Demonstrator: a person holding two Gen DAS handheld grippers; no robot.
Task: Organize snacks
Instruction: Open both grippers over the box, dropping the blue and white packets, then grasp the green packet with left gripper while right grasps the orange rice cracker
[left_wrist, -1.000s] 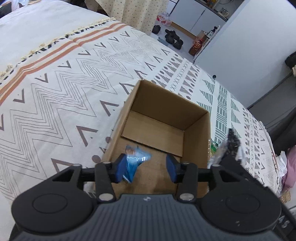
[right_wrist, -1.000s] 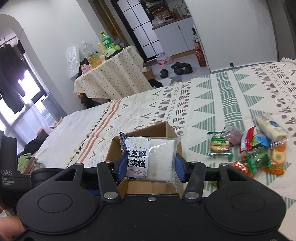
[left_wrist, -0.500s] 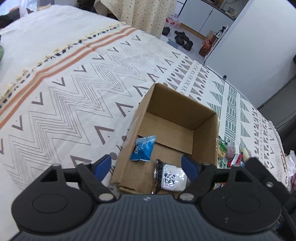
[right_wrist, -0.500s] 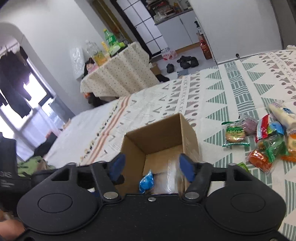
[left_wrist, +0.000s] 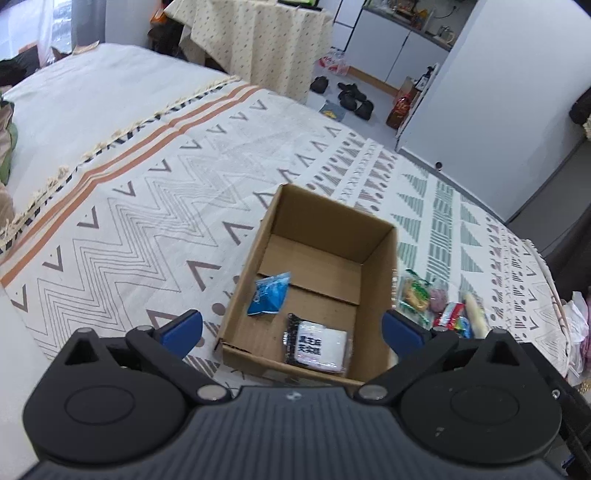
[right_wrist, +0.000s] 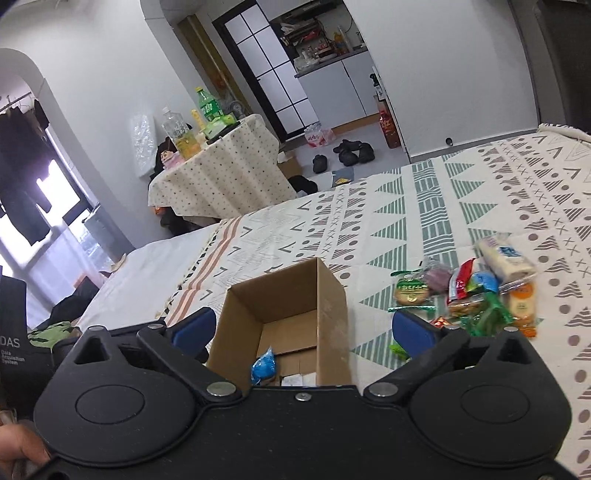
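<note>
Patterned bedspread (left_wrist: 155, 206) under both views. Your left gripper (left_wrist: 291, 330) is spread wide with nothing held; the cardboard box (left_wrist: 376, 280) sits ahead between its fingers, holding a blue packet (left_wrist: 269, 293) and a white snack pack (left_wrist: 317, 345). Your right gripper (right_wrist: 303, 328) is likewise wide and empty, box between fingers. Loose snack pile (right_wrist: 476, 288) lies beyond the right finger; its labels are probably too blurred to read.

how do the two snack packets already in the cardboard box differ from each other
The blue packet is small, opaque and crumpled; the white rice-cake packet is larger, flat and squarish, with black Chinese print. The blue packet lies by the box's left wall, mid-floor; the white one sits against the near wall. Both lie loose on the box floor, touching no gripper.
</note>
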